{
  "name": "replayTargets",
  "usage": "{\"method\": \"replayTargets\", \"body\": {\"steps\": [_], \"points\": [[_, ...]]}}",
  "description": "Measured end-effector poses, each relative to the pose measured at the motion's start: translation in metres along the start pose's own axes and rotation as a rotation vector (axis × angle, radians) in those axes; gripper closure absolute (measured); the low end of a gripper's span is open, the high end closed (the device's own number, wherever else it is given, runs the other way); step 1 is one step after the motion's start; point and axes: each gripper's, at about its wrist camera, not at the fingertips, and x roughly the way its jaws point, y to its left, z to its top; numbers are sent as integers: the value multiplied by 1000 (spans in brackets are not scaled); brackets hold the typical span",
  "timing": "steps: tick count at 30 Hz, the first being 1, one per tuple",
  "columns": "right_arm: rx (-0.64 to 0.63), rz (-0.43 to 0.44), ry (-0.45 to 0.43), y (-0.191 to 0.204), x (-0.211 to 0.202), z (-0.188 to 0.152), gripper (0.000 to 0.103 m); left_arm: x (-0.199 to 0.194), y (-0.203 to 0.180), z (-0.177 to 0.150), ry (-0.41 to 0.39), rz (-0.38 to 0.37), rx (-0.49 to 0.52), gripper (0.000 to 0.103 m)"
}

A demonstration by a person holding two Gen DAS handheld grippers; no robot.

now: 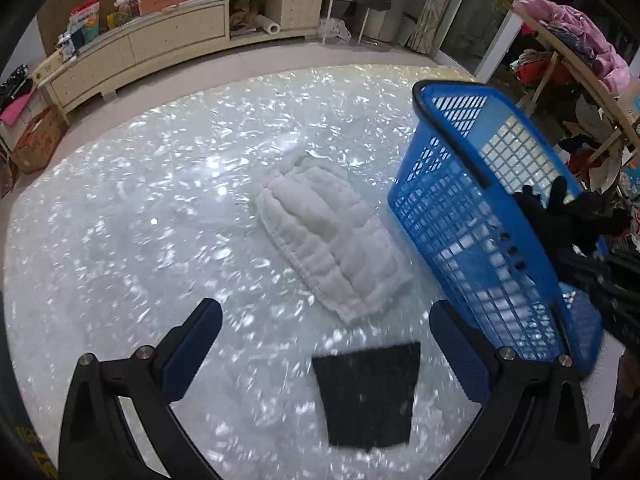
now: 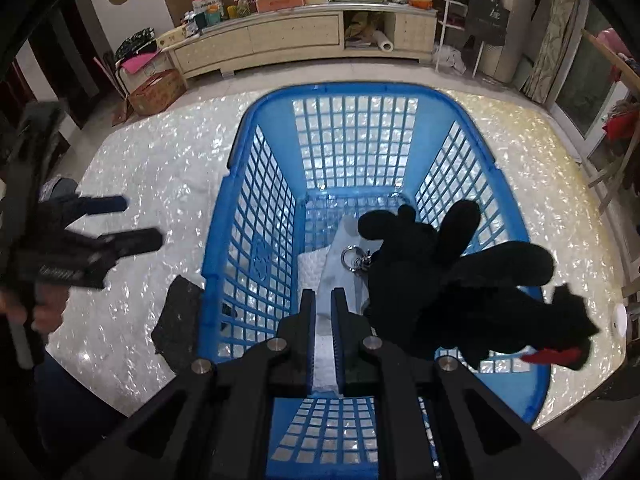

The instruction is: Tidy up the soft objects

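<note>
Two views inspected, left wrist first.

Left wrist view
- Left gripper (image 1: 326,320): jaws spread wide, nothing between the pads; it points steeply down at the table.
- Black knitted square cloth (image 1: 366,394): lies flat on the pearly white tabletop (image 1: 120,220), directly between and just below the fingertips. Judged the nearest pick for this hand.
- White quilted folded cloth (image 1: 332,236): lies just beyond the black cloth, long axis running from upper left to lower right, near the basket wall.
- Blue plastic lattice basket (image 1: 472,216): stands to the right of both cloths.
- Black soft toy (image 1: 560,212): hangs over the basket rim at the right edge.

Right wrist view
- Right gripper (image 2: 324,296): jaws clenched, over the basket interior. Whether they pinch the toy's strap cannot be told.
- Black soft toy (image 2: 460,280): dangles just right of the jaws, over the basket; a metal key ring (image 2: 352,258) shows beside it.
- White folded item (image 2: 320,272): already on the basket floor.
- Left gripper (image 2: 124,224): outside the basket, to its left.

Writing
- Basket wall: a moulded round emblem, unreadable. Cabinet packaging: too small to read.
</note>
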Motion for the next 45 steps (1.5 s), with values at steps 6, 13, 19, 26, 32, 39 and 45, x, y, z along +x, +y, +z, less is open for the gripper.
{"method": "replayTargets", "body": {"steps": [6,13,19,26,32,39,45], "points": [[-10,-5,36,2,6,-1,81,48,-6,16,51,-1,46,0],[-8,3,29,5,2,-3,67,89,-6,28,84,0,45,0],[1,32,24,4,1,-4,61,107,-8,29,82,38,47,16],[15,31,-10,1,-13,-6,36,107,-20,34,101,6,69,74],[10,18,-33,0,-30,-9,13,95,-25,25,100,14,64,81],[-3,9,-52,10,-42,-12,1,32,-16,8,44,-1,34,81],[-35,22,-73,37,-49,-9,1,-30,-13,-7,-12,11,22,81]]}}
